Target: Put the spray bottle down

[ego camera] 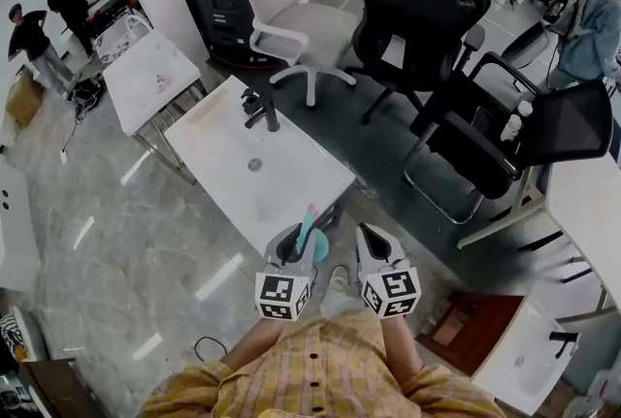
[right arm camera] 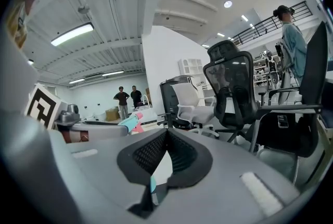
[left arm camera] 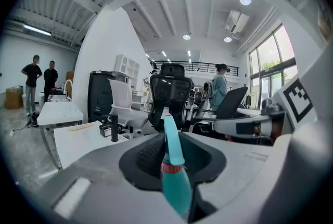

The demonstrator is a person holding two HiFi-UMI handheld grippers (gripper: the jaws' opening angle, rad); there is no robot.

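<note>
My left gripper (ego camera: 292, 241) is shut on a teal spray bottle (ego camera: 307, 228) with a pink collar; its nozzle end sticks out forward past the jaws. In the left gripper view the spray bottle (left arm camera: 175, 176) stands upright between the black pads (left arm camera: 148, 158). My right gripper (ego camera: 370, 238) is level beside it, its jaws together with nothing between them. From the right gripper view (right arm camera: 166, 133) the bottle's tip (right arm camera: 129, 123) shows at the left. Both grippers hover just short of the near corner of a white table (ego camera: 233, 193).
A black stand-like object (ego camera: 262, 109) sits at the white table's far end. Beyond are a white office chair (ego camera: 286, 14) and black chairs (ego camera: 417, 4) (ego camera: 524, 130). A second white table (ego camera: 146, 77) stands to the left. Two people (ego camera: 39, 28) stand far left, another person (ego camera: 592, 18) far right.
</note>
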